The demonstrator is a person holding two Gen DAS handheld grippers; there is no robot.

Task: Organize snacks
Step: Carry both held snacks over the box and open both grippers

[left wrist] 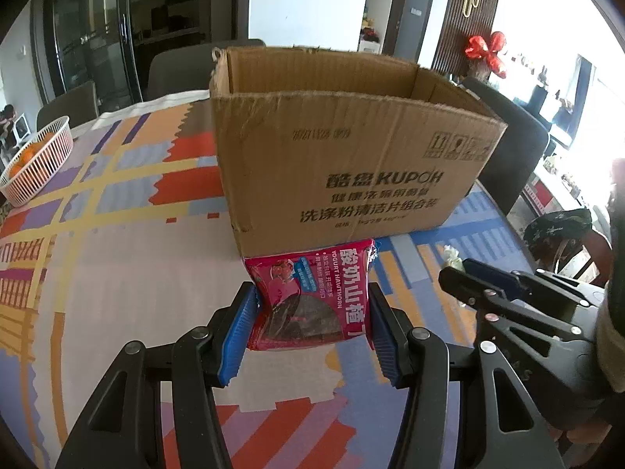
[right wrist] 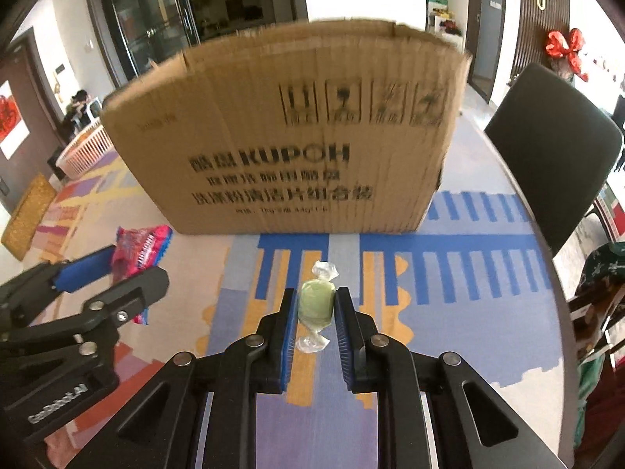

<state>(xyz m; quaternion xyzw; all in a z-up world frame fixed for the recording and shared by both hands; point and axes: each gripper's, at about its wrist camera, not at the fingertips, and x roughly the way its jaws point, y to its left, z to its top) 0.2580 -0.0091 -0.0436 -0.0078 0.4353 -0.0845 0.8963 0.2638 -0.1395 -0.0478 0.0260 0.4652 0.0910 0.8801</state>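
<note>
Now left gripper (left wrist: 312, 305) is clamping red packet (left wrist: 308, 301), right gripper (right wrist: 314, 308) is pinching green candy (right wrist: 315, 305), box (left wrist: 343, 164) at 12 o'clock.

Between the left fingers (left wrist: 239, 332), whose pads are ribbed blue rubber on matt black plastic arms with small bright metal pivot pins, sits a red snack packet (left wrist: 308, 301) of glossy, crinkled plastic film. Just beyond it stands the cardboard box (left wrist: 343, 164): matt brown corrugated paper, its top edge rough and torn, printed in dull black ink. Between the right fingers (right wrist: 287, 336) is a pale green candy (right wrist: 315, 305) in clear, shiny twisted wrap. Under both, the counter (left wrist: 117, 293) wears a matt printed cloth. Far left of the left fingers, a white basket (left wrist: 39, 164) looks like slotted plastic.
</note>
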